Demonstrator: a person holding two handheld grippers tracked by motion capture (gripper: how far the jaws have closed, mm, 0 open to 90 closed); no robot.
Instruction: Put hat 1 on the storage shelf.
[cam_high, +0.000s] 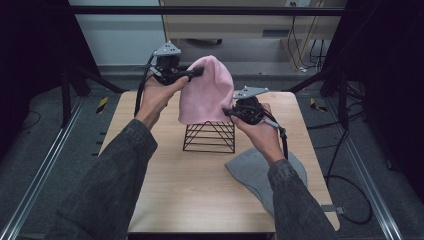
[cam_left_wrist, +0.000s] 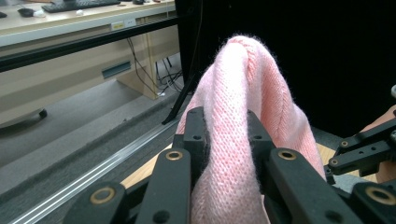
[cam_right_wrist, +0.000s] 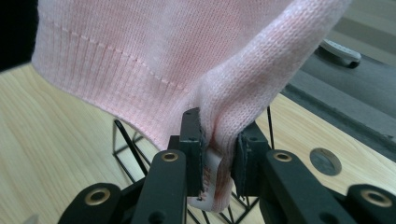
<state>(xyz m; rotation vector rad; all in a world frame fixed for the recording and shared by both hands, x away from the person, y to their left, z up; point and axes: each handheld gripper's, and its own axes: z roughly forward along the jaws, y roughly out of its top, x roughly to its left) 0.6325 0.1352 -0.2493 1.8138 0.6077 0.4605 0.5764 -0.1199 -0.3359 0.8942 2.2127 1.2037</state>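
I hold the pink hat (cam_high: 206, 90) up over the black wire stand (cam_high: 210, 136) on the bench (cam_high: 165, 165). My left claw (cam_high: 199, 72) pinches its top. My right claw (cam_high: 226, 112) pinches its bottom edge. A grey hat (cam_high: 255, 172) lies nearby.

Your left claw (cam_high: 192, 73): on the beanie's (cam_high: 207, 90) top, far side.
Your right claw (cam_high: 227, 112): on its hem, right.
Wire stand (cam_high: 210, 137): mid-table (cam_high: 165, 175), under the beanie.
Second hat (cam_high: 255, 170): near-right of the stand.
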